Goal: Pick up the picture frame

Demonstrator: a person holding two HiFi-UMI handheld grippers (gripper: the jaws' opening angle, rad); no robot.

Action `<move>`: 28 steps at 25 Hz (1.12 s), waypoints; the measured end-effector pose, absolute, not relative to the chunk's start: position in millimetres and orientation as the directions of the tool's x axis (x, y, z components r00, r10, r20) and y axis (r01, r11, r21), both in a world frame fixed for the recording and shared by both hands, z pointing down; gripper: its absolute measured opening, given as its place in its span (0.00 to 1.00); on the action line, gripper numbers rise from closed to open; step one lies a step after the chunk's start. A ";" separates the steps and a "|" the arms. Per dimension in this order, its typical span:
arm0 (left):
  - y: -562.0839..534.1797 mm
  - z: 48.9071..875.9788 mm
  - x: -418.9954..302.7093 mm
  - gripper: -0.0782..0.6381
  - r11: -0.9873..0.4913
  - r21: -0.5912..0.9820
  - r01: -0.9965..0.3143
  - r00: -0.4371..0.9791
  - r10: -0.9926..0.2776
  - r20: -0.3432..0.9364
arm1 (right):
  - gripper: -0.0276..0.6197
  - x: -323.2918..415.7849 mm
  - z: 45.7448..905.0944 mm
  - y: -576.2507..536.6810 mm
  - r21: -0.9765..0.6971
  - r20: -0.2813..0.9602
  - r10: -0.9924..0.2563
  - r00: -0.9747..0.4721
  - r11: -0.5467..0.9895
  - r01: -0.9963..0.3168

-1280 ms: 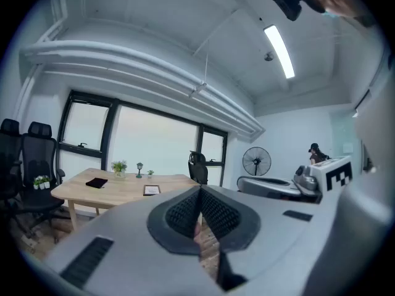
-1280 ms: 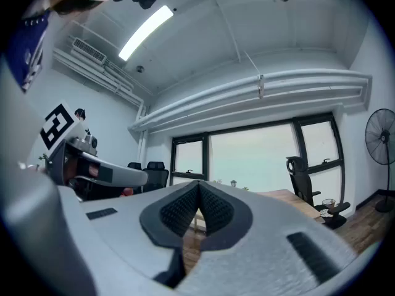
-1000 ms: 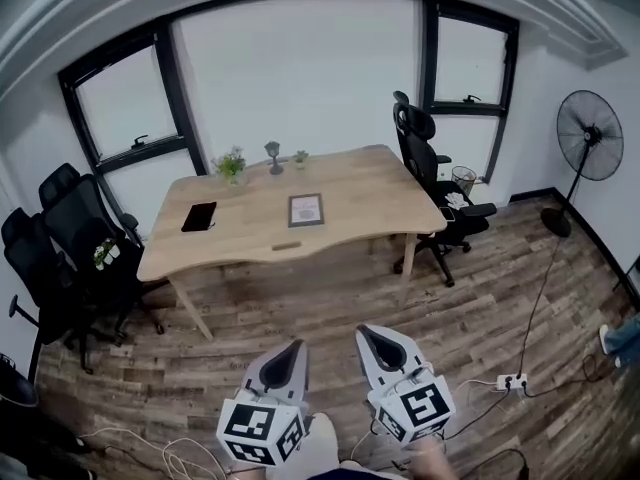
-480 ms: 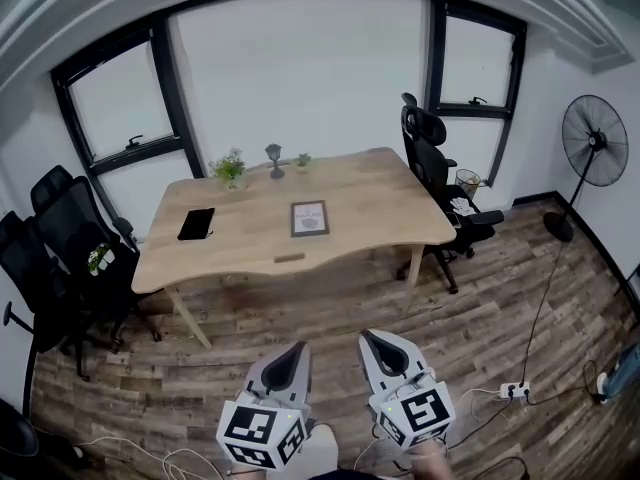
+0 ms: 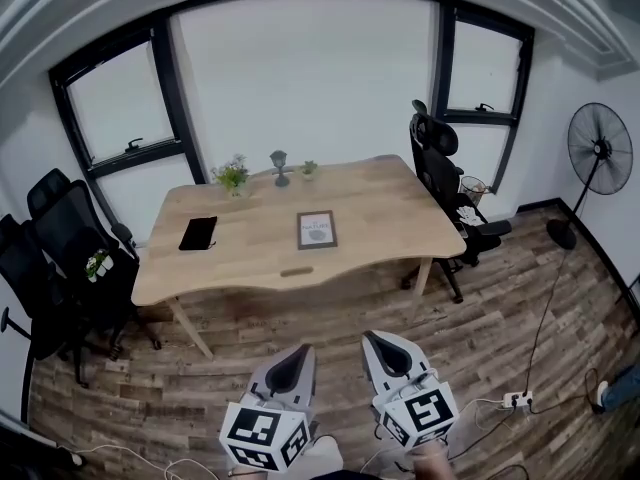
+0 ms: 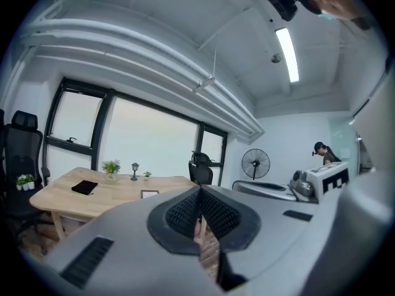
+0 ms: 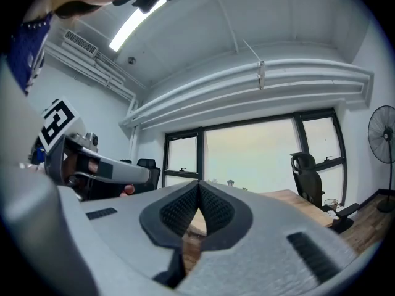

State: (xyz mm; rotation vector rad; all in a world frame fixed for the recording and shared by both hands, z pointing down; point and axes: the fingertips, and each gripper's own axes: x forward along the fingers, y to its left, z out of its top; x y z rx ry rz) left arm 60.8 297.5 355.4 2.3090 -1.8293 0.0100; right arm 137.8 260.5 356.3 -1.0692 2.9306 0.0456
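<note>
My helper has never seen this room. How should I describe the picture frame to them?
Find the wooden table under the windows. The frame sits near its middle. Unlike the solid black pad to its left, it has a dark rim around a pale inside.

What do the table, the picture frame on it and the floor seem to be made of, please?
The table: pale wood or wood veneer, matte; faint grain shows on the top, and the legs match.
The picture frame: dark, thin border round a pale print; too small to tell wood from plastic.
The floor: brown planks in mixed tones, wood or wood-look laminate, low sheen.
</note>
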 end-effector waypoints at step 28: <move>222.7 367.9 -3.1 0.12 -0.290 0.187 -0.938 0.319 -0.937 0.144 | 0.04 62.2 355.0 187.8 0.023 -0.010 -0.673 -0.739 0.739 -0.673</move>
